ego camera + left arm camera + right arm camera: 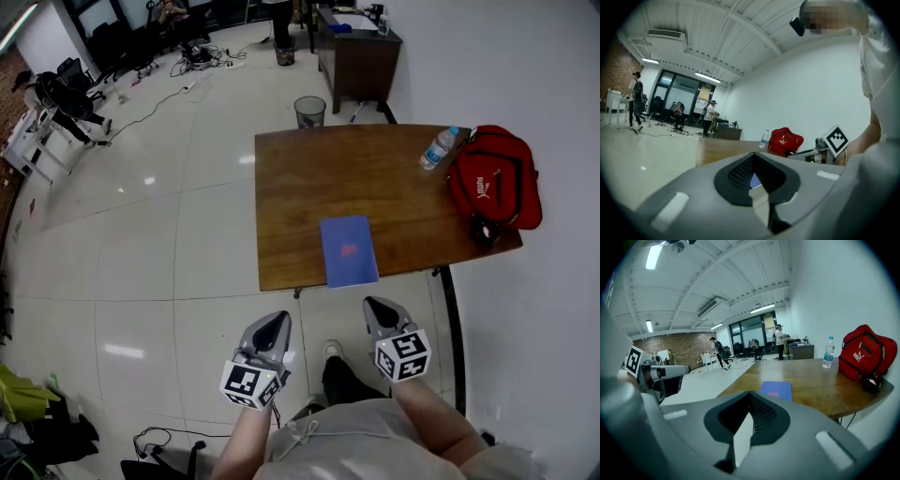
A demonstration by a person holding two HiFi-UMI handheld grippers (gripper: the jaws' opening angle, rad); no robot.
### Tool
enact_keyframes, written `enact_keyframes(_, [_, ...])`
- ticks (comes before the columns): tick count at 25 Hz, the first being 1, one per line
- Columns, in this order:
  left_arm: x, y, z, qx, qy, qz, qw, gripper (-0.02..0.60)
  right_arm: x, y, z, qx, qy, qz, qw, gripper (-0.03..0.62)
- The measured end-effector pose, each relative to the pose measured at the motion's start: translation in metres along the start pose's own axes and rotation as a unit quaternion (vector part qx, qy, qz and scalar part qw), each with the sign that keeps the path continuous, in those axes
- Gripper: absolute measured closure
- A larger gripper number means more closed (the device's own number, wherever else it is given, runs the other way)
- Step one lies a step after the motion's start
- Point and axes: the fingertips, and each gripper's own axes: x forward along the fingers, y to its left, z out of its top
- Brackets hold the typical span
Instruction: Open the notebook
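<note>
A closed blue notebook [348, 249] with a small red mark lies flat near the front edge of the wooden table [300, 178]. In the right gripper view the notebook [776, 390] sits just beyond the jaws. Both grippers are held low in front of the table, short of its edge. My left gripper [274, 324] is shut and empty, below and left of the notebook. My right gripper [378, 309] is also shut and empty, just below the notebook's right corner. In the left gripper view a blue sliver of the notebook [755, 180] shows through the gripper [754, 174].
A red bag [495, 176] and a water bottle [437, 148] stand at the table's right end. Behind the table are a wire bin [309, 112] and a dark desk [356, 56]. Cables and chairs lie on the floor at far left, with people standing far off.
</note>
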Motion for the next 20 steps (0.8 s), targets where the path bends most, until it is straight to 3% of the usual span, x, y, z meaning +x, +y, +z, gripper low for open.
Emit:
enact_keyframes(6, [0.048,0.025,-0.025,-0.021,0.035,0.012,0.9991,0.577,0.040,-0.051,-0.014,-0.004,0.035,-0.033,0.999,0.586])
enact_keyframes(8, [0.062,0.030,-0.034,-0.029,0.047,0.012,0.9984,0.577,0.052,-0.068,-0.025,0.007,0.049,-0.045,0.998,0.542])
enact_keyframes(11, [0.077,0.032,-0.050,-0.044,0.066,0.010,0.9968,0.577,0.063,-0.088,-0.045,0.022,0.075,-0.056,0.995,0.542])
enact_keyframes(20, [0.105,0.032,-0.086,-0.072,0.108,-0.004,0.9916,0.577,0.085,-0.115,-0.091,0.082,0.125,-0.076,0.986,0.530])
